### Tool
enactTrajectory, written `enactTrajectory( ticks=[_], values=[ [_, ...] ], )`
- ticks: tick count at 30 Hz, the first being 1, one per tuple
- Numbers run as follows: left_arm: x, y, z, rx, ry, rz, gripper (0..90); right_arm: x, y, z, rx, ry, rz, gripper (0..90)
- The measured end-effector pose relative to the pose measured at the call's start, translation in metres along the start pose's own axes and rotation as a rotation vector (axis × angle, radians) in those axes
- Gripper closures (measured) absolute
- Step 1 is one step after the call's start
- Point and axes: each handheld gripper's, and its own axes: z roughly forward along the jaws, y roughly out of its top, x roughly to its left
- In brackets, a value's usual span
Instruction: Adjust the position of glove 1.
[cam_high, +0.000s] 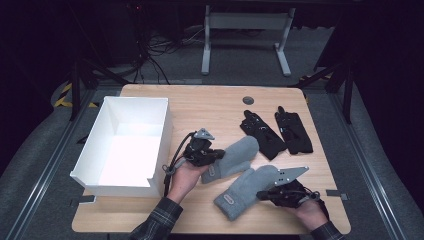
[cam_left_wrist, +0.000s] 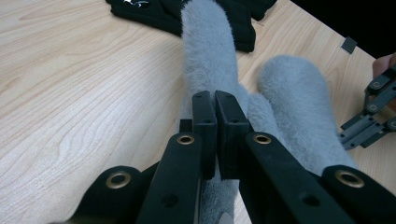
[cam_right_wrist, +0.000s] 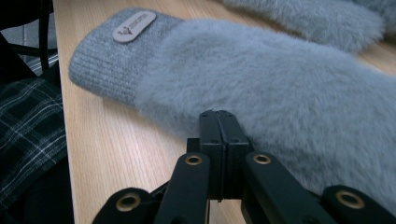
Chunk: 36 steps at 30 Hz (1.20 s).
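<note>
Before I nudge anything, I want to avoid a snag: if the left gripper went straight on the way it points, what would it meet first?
The left gripper, jaws shut, already sits at the fluffy grey mitten; beyond that, probably the black gloves.

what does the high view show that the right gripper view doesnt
The high view alone takes in the white box, the pair of black gloves, the second grey mitten in full with the left gripper shut on it, and the whole table.

The right gripper view alone shows the logo tag on the knit cuff up close, and the right gripper with its fingers shut together at the mitten's furry edge.

Both show the near grey mitten, the wooden tabletop and a plaid sleeve.
</note>
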Motion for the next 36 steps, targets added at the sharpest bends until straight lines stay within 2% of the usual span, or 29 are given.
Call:
enactTrajectory(
  ticks=[6, 17, 20, 27, 36],
  values=[
    [-0.002, 0.001, -0.001, 0.000, -0.004, 0.000, 88.2, -0.002, 0.009, 0.012, 0.018, -0.004, -0.012, 90.0],
    [-0.005, 0.002, -0.002, -0.008, -0.008, 0.004, 88.2, -0.010, 0.023, 0.025, 0.014, -0.023, -0.011, 90.0],
    [-0.008, 0.003, -0.002, -0.007, -0.011, 0.018, 88.2, -0.012, 0.026, 0.027, 0.013, -0.029, -0.013, 90.0],
    [-0.021, 0.008, -0.005, -0.009, -0.022, 0.048, 88.2, -0.017, 0.032, 0.031, 0.015, -0.048, -0.012, 90.0],
    [-0.043, 0.005, 0.003, 0.036, -0.042, 0.071, 87.7, -0.020, 0.033, 0.032, 0.015, -0.057, -0.017, 90.0]
  ],
)
